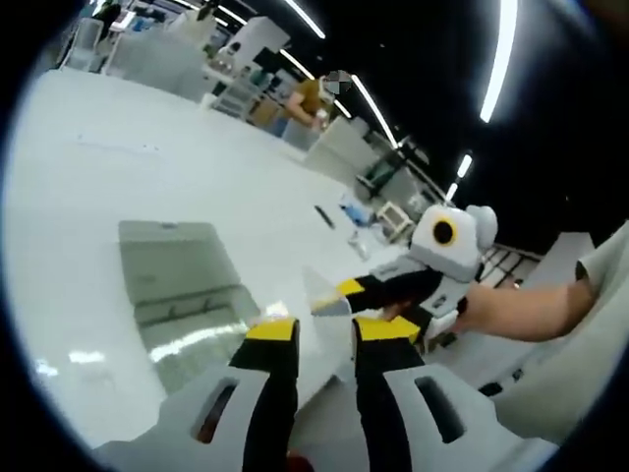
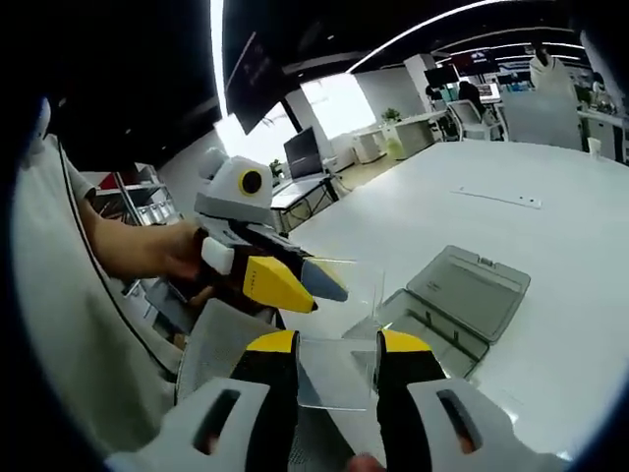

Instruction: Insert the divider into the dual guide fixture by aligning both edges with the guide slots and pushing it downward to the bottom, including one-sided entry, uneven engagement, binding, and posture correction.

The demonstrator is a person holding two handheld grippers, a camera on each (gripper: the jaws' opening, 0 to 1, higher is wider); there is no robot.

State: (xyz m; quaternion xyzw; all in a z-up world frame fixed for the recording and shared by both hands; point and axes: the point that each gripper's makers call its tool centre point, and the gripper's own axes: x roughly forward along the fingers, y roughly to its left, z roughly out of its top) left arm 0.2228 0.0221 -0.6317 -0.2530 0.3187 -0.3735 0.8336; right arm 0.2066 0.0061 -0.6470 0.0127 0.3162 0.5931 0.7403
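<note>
White tools (image 2: 334, 359) (yellow-tipped black jaws)

So it's a big glossy white table (image 2: 550, 187), with ceiling lights reflecting off it. Sitting on it is a clear plastic case (image 2: 457, 300), lid flipped open flat beside the tray half. In the left gripper view the same case (image 1: 187, 295) lies near the table's middle. Further back there's a small dark pen-like thing (image 1: 324, 215) and some clear bits (image 1: 356, 214) I can't make out.
</note>
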